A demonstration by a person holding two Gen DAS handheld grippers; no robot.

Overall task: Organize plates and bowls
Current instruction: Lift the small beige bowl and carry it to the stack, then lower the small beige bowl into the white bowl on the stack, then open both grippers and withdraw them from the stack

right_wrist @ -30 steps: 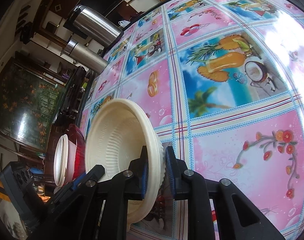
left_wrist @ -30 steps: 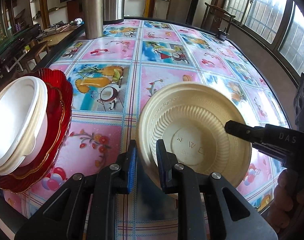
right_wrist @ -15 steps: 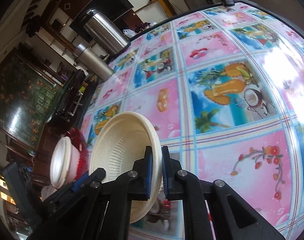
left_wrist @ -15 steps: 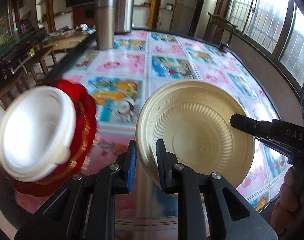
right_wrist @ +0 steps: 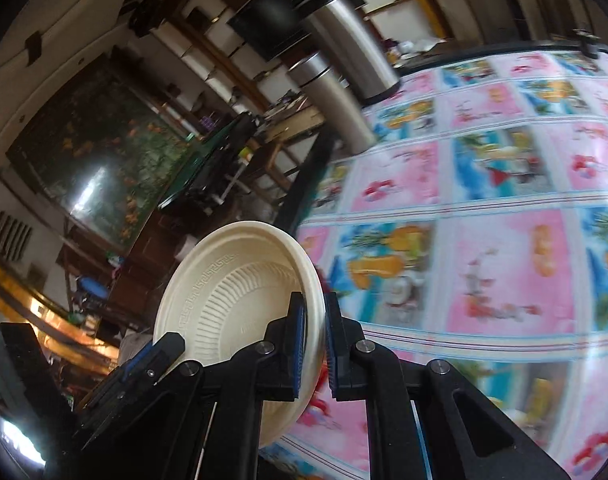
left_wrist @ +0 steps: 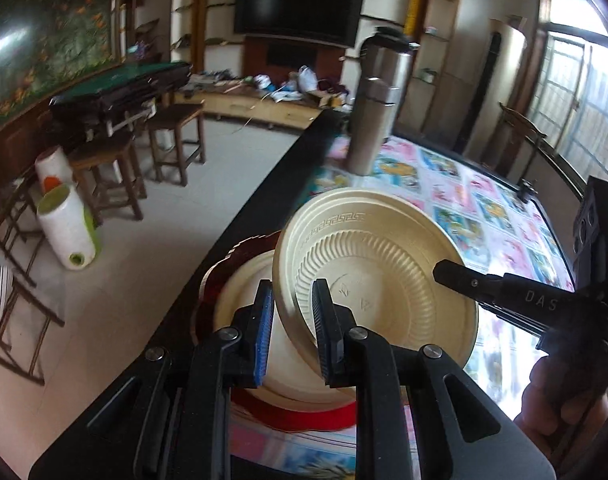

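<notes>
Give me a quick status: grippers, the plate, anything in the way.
Left gripper and right gripper both shut on the cream plate. Plate tilted above the bowl on the red plate. Steel flasks stand well beyond.

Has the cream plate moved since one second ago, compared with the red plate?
Yes. The cream plate, held by both grippers, was to the right of the red plate over the tablecloth; it now hangs tilted over the red plate and its white bowl.

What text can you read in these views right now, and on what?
"DAS": white letters on the right gripper body, left wrist view.
Cream plate: embossed marks at the centre and a key-pattern band near the rim, not readable as words.
Tablecloth: pictures only, blurred; no legible text.
</notes>
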